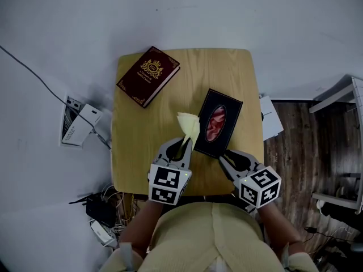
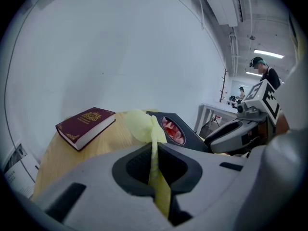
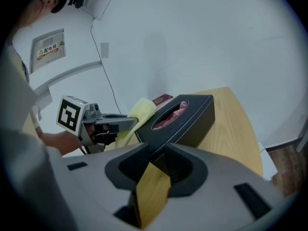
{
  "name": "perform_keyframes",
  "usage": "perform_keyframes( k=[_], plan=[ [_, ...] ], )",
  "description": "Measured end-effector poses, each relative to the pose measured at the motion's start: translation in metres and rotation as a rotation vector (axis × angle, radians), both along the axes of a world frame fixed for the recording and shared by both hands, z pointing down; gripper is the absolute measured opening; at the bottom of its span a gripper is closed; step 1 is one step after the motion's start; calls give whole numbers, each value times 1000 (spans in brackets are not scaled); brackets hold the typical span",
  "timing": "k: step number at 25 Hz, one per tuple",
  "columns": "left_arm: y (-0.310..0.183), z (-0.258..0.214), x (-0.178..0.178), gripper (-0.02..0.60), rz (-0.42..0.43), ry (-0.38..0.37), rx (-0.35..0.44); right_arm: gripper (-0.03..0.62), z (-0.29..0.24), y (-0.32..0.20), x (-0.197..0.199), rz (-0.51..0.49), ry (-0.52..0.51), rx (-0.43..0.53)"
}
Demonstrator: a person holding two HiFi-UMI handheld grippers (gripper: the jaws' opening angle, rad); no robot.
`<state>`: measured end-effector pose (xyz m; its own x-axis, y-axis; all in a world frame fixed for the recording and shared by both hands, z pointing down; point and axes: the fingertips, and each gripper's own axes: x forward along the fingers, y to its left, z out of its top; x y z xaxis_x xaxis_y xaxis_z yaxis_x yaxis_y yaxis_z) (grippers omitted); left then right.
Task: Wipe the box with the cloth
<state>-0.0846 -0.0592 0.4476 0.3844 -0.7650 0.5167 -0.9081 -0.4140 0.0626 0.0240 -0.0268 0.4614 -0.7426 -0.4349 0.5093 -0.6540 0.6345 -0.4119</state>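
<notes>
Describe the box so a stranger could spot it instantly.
On the small wooden table, look right of centre, toward the near edge. The box is black with an oval opening showing something pink, unlike the closed maroon book with gold trim at the far left corner.

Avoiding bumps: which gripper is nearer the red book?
Left. The left gripper, holding the cloth, is short of the book; the right gripper is farther, at the box's near corner.

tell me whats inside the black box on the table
Through the oval slot in the top of the black box, crumpled pink-red material shows, probably tissue. How far down it goes, and anything beneath it, is covered by the box's lid and walls.
</notes>
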Motion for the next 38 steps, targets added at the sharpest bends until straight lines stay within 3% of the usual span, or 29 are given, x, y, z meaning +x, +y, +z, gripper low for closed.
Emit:
perform_keyframes(
  k=[22, 30, 38],
  plan=[
    [-27, -9, -47, 29, -104, -110, 92, 94, -1, 29, -66, -215, -33, -8],
    [-2, -25, -45, 29, -126, -89, 124, 97, -8, 1, -21, -135, -1, 51],
    [32, -17, -17, 29, -89, -56, 83, 193, -14, -46, 23, -45, 69, 121]
  ],
)
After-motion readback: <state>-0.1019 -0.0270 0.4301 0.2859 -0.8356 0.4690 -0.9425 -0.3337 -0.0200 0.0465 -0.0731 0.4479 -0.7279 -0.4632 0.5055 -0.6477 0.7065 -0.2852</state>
